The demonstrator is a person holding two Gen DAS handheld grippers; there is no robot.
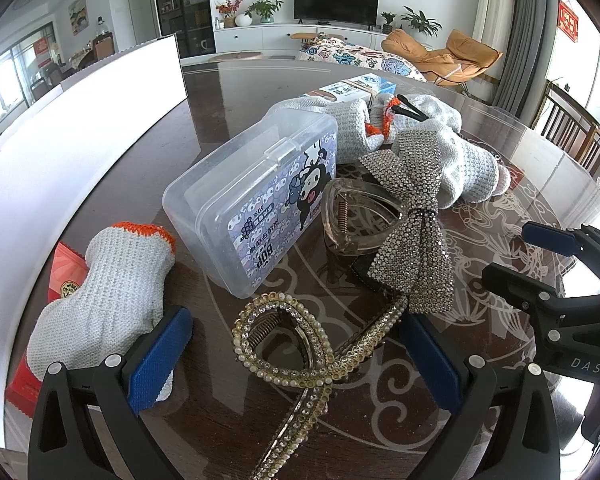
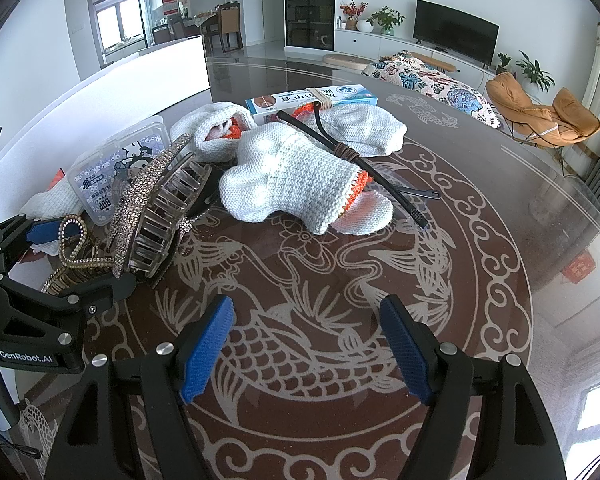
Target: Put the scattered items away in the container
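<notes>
My left gripper is open, low over the table, its blue pads on either side of a gold pearl-studded hair clip. A white knit glove with an orange cuff touches the left pad. Ahead lie a clear plastic box with a cartoon label, a rhinestone bow clip and a clear claw clip. My right gripper is open over bare table with nothing between its fingers. Beyond it lie more white gloves and a black slingshot. The white container stands at the left.
A blue-and-white carton lies behind the gloves. A red packet sits under the near glove. The round glass-topped table carries a dragon pattern. Chairs and a bed stand past its far edge.
</notes>
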